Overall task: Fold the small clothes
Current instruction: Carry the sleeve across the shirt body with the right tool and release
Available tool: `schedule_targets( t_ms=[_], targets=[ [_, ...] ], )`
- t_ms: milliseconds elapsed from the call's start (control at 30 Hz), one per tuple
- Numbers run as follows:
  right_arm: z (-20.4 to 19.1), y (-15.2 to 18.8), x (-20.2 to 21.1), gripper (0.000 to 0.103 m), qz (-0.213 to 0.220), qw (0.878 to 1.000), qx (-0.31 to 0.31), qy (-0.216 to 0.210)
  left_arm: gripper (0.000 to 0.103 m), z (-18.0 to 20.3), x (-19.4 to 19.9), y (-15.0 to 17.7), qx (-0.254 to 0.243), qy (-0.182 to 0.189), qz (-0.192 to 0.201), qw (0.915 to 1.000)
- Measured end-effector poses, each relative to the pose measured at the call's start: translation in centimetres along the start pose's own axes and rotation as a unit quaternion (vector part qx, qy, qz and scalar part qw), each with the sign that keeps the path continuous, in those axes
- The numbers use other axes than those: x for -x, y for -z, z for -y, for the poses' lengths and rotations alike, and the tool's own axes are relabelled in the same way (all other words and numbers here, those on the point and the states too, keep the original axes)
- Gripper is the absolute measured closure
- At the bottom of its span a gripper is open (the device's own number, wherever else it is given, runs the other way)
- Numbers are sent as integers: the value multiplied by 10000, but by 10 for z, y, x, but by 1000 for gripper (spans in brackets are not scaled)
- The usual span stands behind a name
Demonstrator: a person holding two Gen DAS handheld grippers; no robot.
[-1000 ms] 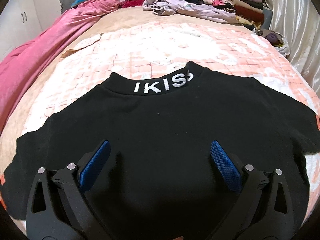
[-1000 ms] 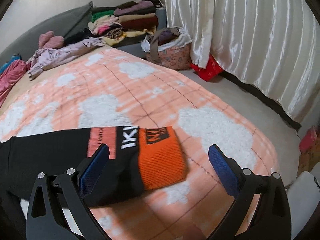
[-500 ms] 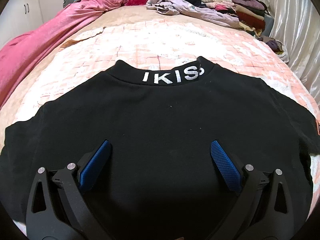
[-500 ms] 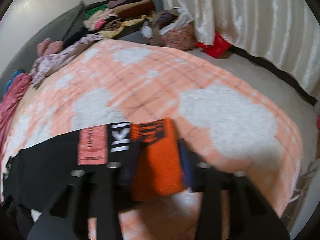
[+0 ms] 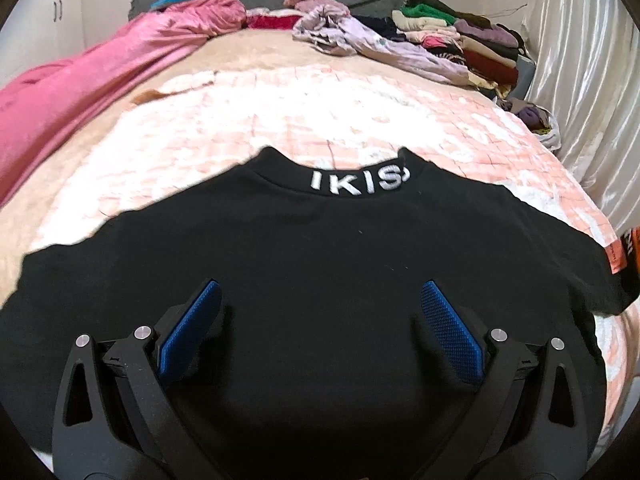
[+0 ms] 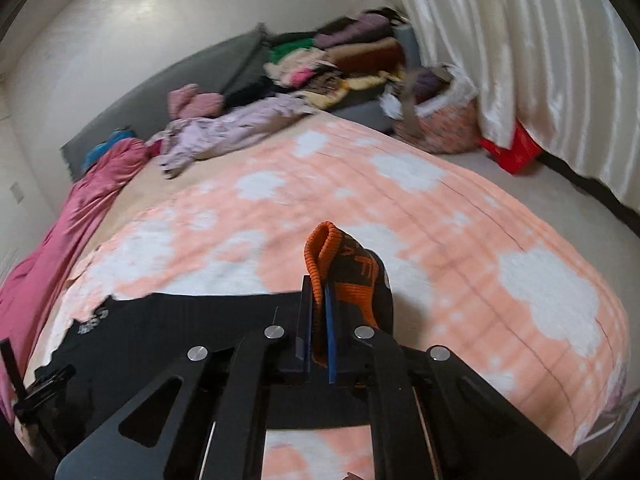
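Observation:
A black sweatshirt (image 5: 320,264) with white "IKIS" lettering on its collar (image 5: 360,182) lies flat on the peach and white bedspread (image 5: 280,120). My left gripper (image 5: 320,300) hovers open over the shirt's back, blue pads wide apart and nothing between them. In the right wrist view, my right gripper (image 6: 319,300) is shut on the sleeve's orange ribbed cuff (image 6: 320,252), which sticks up folded between the pads, lifted off the bedspread (image 6: 440,220). The black sleeve (image 6: 180,320) trails left from the cuff. The sleeve's orange end (image 5: 624,252) also shows at the left wrist view's right edge.
A pink blanket (image 5: 80,88) runs along the bed's left side. A lilac garment (image 5: 380,40) and a stack of folded clothes (image 5: 460,40) lie at the far end. A basket of clothes (image 6: 440,120) and a red bag (image 6: 512,152) stand by the white curtain (image 6: 540,60).
My right gripper closed from wide open onto the orange cuff and lifted it off the bed. The left gripper shifted slightly over the shirt and stayed open.

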State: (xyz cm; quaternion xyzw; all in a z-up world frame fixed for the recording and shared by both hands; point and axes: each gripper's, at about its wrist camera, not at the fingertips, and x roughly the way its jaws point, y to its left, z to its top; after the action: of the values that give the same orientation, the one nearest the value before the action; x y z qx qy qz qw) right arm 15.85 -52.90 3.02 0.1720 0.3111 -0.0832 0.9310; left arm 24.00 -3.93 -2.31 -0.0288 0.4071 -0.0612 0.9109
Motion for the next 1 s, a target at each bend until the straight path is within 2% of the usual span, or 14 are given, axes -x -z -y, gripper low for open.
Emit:
schedule_targets(
  t_ms=[267,467,633,833,1000],
  targets=[
    [-94,-10,10,99,25,9940,450,-1002,9,-11,16,-3,60,88,150,9998],
    [-176,-1,-2,98,-282,9792,803,-1844,9,-27,22,-6,207,81,232,9995],
    [-233,13,-14,98,-536,9665,969,-2316,9,-36,26,-8,325,198,271,9989],
    [-278,36,-36,97,-898,9568,1213,-2486,9,-44,22,-7,367,88,175,9991],
    [-286,45,-48,95,-1049,9533,1146,-2590,9,-47,19,-6,356,111,108,9992]
  ],
)
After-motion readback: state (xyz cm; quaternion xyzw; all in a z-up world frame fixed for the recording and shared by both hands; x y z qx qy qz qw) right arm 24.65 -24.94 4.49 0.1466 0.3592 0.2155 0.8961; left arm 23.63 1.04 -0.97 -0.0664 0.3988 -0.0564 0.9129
